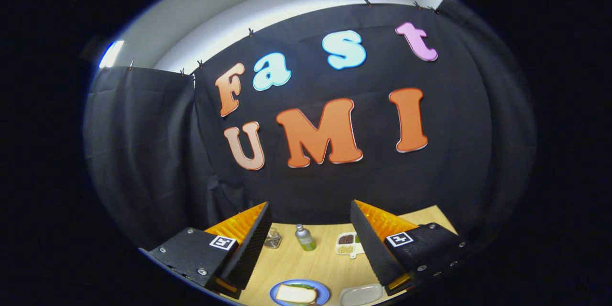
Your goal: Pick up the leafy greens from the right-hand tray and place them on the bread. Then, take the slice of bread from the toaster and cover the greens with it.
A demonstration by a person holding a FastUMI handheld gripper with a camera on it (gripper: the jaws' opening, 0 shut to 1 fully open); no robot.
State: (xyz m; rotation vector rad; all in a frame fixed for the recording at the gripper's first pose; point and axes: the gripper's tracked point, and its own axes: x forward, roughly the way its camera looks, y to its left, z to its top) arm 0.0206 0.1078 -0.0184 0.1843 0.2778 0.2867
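Note:
My gripper [310, 205] is open and held high above the wooden table [311, 263], with nothing between its fingers. Below and between the fingers lies a blue plate [276, 289] with a slice of bread [295, 293] on it. A strip of leafy green [302, 286] peeks out from under the bread's far edge. To the right of the plate sits a pale grey tray [362, 294]. A small metal toaster [273, 238] stands far back on the table, beside the left finger, which partly hides it.
A small bottle [304, 237] with greenish liquid stands at the back of the table between the fingers. A white divided dish [348, 244] with dark and pale foods sits next to the right finger. Black cloth walls close the booth behind.

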